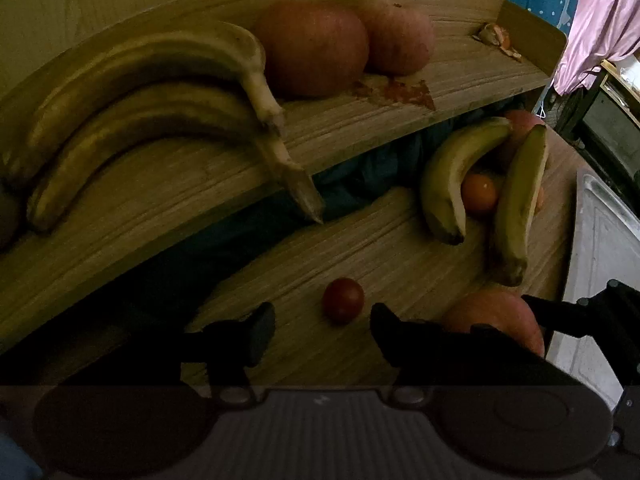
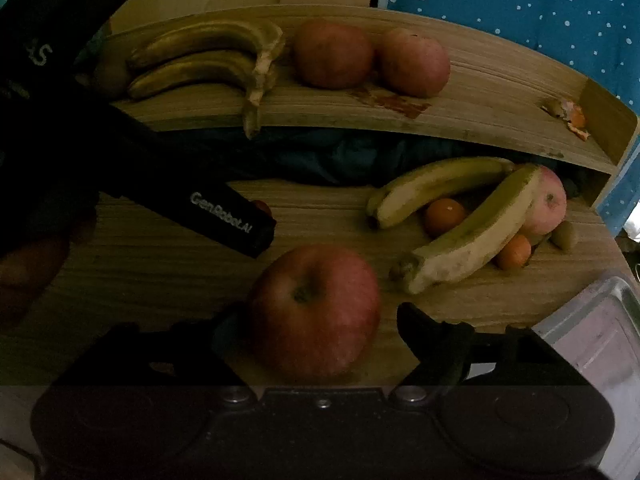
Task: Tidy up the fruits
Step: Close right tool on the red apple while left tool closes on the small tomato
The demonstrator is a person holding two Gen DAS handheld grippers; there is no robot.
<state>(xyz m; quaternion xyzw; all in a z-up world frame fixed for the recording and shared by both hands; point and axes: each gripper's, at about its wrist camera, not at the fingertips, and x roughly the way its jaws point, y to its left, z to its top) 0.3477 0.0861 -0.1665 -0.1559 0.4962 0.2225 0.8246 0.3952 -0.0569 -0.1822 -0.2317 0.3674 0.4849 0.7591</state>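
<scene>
A home; wooden fruit shelf (image 2: 500, 92); pink curtain (image 1: 600, 28) behind

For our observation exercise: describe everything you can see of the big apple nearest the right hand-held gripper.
The big apple is red with faint pale streaks, smooth-skinned, whole, its stem dimple facing up. It sits on the lower wooden board between the open fingers of the right hand-held gripper; whether either finger touches it is unclear.

Both tongs are black, the left tongs (image 2: 256, 224) bearing white "GenRobot.AI" lettering, with silver screws at the finger bases.
</scene>
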